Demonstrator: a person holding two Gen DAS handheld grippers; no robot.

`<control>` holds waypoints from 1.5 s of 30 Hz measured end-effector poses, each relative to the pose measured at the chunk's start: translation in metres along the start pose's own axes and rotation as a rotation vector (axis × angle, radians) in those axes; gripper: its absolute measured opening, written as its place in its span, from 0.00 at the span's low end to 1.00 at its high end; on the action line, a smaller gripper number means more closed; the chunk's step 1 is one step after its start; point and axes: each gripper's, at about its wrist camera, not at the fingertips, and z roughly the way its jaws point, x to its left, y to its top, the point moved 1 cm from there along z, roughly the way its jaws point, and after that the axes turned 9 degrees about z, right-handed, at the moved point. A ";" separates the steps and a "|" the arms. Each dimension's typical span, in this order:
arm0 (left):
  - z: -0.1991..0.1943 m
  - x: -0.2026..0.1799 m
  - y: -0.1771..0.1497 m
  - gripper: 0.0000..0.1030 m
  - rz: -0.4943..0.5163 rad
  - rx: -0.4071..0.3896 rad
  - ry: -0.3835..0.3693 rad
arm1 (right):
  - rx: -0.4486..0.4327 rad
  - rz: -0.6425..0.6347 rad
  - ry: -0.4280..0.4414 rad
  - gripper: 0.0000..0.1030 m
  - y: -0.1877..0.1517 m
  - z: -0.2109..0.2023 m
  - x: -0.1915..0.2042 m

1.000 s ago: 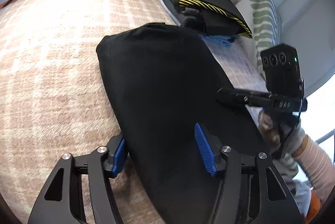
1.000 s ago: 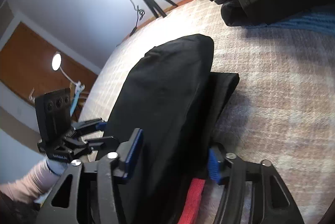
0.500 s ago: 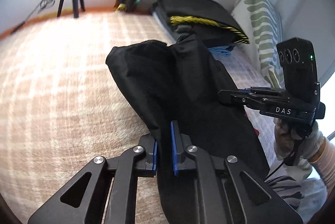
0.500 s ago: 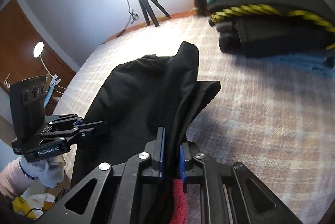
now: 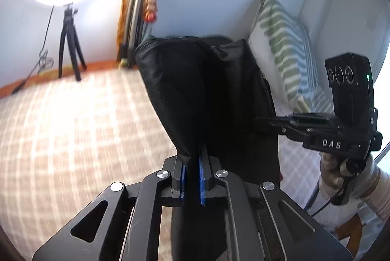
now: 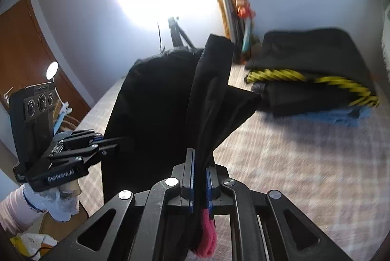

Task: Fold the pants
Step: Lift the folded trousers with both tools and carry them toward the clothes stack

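Pants (image 5: 207, 95) pinched by both claws, lifted off the bed (image 5: 73, 129)
Left gripper (image 5: 192, 178) and right gripper (image 6: 199, 185) each clamp black fabric; pink bit (image 6: 207, 234) dangles below the right one.

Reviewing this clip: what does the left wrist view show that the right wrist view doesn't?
Only the left wrist view shows the striped pillow and the right gripper from outside. Only the right wrist view shows the folded clothes stack, a brown door and the left gripper from outside. Both show the black pants clamped and the plaid bedcover.
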 end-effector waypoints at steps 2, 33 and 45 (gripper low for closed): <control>0.001 0.000 0.014 0.06 0.006 -0.021 -0.008 | -0.031 0.001 -0.002 0.05 0.010 -0.010 0.000; 0.182 -0.032 0.192 0.06 0.111 -0.075 -0.027 | -0.145 0.024 -0.245 0.05 0.203 -0.006 -0.140; 0.228 -0.008 0.192 0.13 0.092 0.017 0.075 | -0.088 0.080 -0.318 0.09 0.209 0.045 -0.198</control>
